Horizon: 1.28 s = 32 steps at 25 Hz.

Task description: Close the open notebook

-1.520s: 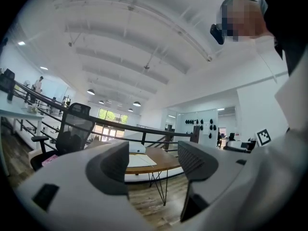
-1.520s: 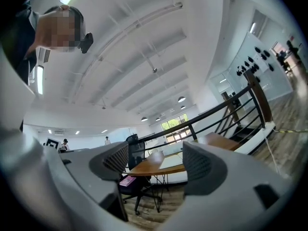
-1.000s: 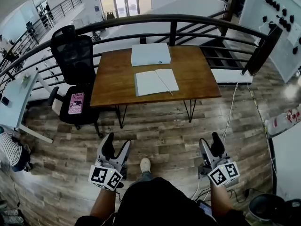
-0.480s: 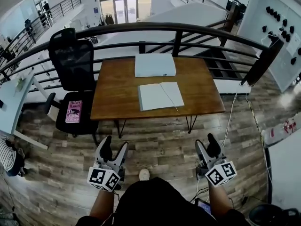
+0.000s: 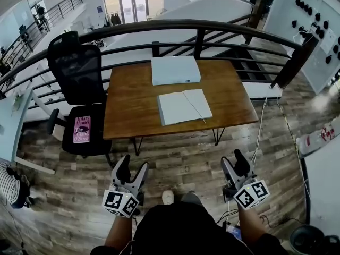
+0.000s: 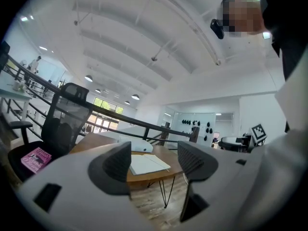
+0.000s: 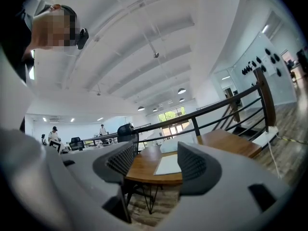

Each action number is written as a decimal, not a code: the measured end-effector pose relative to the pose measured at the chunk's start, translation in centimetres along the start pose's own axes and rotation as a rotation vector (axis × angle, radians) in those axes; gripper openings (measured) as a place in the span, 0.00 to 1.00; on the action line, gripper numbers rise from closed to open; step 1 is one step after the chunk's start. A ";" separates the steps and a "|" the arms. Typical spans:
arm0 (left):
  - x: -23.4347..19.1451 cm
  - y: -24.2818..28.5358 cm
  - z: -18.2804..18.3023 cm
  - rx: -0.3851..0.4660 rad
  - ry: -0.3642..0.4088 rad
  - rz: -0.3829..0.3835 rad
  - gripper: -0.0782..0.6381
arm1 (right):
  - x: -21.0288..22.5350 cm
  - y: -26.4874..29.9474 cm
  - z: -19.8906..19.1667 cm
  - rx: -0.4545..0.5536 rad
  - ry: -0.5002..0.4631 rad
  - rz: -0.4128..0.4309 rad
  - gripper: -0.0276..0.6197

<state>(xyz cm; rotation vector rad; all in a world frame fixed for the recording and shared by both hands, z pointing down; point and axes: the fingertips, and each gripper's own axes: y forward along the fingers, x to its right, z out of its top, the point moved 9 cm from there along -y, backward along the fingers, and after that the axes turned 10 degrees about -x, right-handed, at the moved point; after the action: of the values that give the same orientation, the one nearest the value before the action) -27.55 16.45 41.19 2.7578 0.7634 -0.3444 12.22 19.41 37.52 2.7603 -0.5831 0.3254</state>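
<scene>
Head view: an open notebook is being shown lying flat on the wooden table, near its front edge, with a white box just behind it. The left gripper and the right gripper are being held level over the floor, well apart from the table.

Left gripper view: the jaws are being held wide apart and empty, and the notebook is being framed far off between them.

Right gripper view: the jaws have just been closing a little, yet a broad gap is being left with nothing in it. The notebook is being seen beyond them.

The approach is judged to be the step in hand, with the closing not yet begun. Next, the table is to be reached, and one half of the notebook is to be caught at its outer edge, lifted and folded over the spine.
</scene>
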 end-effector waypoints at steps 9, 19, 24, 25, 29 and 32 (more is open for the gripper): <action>-1.5 1.1 -0.3 -0.033 -0.012 0.014 0.54 | -0.8 2.8 -1.3 -0.074 -0.021 0.026 0.44; -4.0 3.1 1.1 -0.027 -0.011 0.057 0.54 | 0.1 8.4 0.2 -0.088 -0.014 0.080 0.44; -5.1 4.6 1.6 -0.036 -0.026 0.100 0.54 | 1.5 11.5 1.1 -0.126 -0.024 0.112 0.44; -5.3 4.9 1.7 -0.036 -0.029 0.109 0.54 | 1.8 12.3 1.4 -0.130 -0.026 0.118 0.44; -6.0 7.0 2.9 -0.033 -0.037 0.145 0.54 | 3.6 15.2 3.5 -0.128 -0.028 0.140 0.43; -6.4 9.1 3.9 -0.029 -0.044 0.175 0.54 | 5.1 17.5 5.0 -0.134 -0.044 0.166 0.43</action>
<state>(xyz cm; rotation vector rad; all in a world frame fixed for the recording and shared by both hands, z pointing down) -28.63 4.70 41.11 2.7539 0.5082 -0.3532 10.09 0.65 38.54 2.6018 -0.8177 0.2525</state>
